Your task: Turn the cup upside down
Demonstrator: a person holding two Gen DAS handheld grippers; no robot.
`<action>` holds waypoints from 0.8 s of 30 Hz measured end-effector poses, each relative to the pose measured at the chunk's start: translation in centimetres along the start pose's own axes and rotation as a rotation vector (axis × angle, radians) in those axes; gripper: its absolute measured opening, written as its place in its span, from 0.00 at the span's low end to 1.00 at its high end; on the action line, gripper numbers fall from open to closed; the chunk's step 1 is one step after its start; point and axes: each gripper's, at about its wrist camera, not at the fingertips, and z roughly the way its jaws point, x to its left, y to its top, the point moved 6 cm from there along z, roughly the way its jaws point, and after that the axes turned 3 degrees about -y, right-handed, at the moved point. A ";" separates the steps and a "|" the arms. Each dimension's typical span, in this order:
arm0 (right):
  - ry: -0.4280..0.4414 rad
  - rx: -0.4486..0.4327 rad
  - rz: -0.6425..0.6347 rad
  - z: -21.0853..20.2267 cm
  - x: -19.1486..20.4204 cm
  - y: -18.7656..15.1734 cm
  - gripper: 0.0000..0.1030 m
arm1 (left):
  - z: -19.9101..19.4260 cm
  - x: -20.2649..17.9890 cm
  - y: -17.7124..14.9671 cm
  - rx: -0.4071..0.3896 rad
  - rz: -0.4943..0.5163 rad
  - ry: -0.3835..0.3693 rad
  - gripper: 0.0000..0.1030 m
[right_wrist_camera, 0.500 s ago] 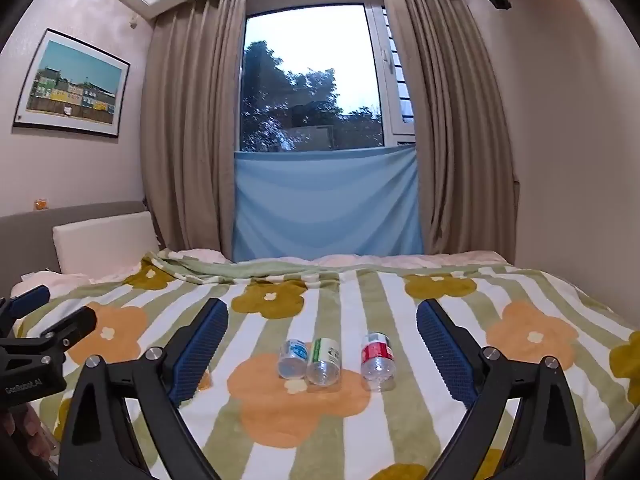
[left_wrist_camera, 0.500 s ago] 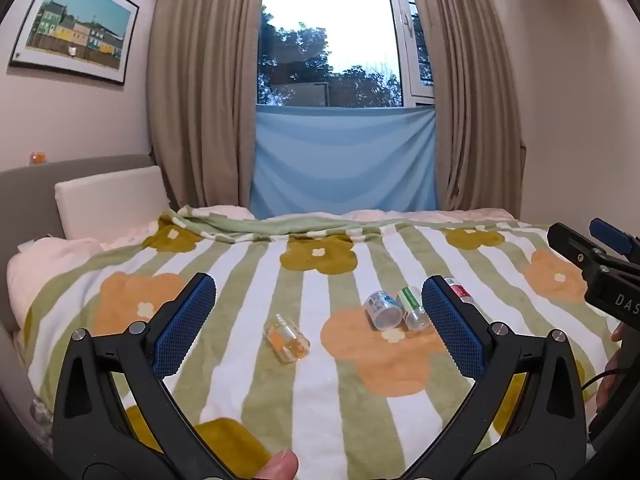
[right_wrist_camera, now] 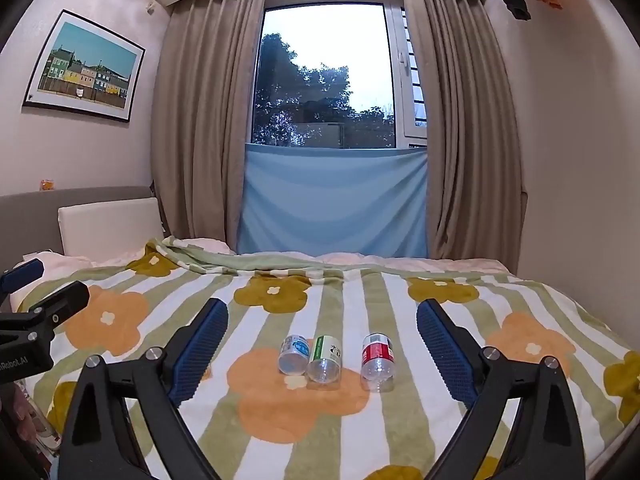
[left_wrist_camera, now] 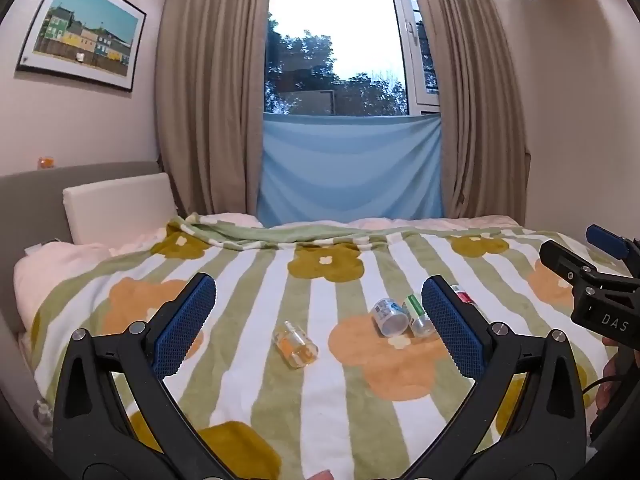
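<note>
Several small clear plastic cups lie on their sides on the striped flower blanket point(left_wrist_camera: 320, 400). An orange-labelled cup point(left_wrist_camera: 296, 345) lies alone in front of my left gripper point(left_wrist_camera: 318, 292), which is open and holds nothing. A blue-labelled cup point(right_wrist_camera: 294, 354), a green-labelled cup point(right_wrist_camera: 325, 360) and a red-labelled cup point(right_wrist_camera: 377, 360) lie in a row ahead of my right gripper point(right_wrist_camera: 322, 312), also open and holding nothing. In the left wrist view the red-labelled cup point(left_wrist_camera: 462, 294) is partly hidden behind the right finger. Both grippers hover short of the cups.
The bed fills the lower view, with a white pillow point(left_wrist_camera: 120, 208) and grey headboard point(left_wrist_camera: 60, 184) at the left. Beige curtains point(right_wrist_camera: 200, 120) and a blue cloth point(right_wrist_camera: 332, 200) hang behind. A wall bounds the right side. A hand point(left_wrist_camera: 612, 368) shows beside the right gripper.
The left wrist view has shifted very slightly, so the cups sit a touch lower and to the right. The cups have not moved and both grippers stay open.
</note>
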 end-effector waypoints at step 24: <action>-0.021 0.000 0.000 0.0 0.0 0.1 0.92 | 0.5 1.2 -0.8 0.010 -0.018 0.037 1.00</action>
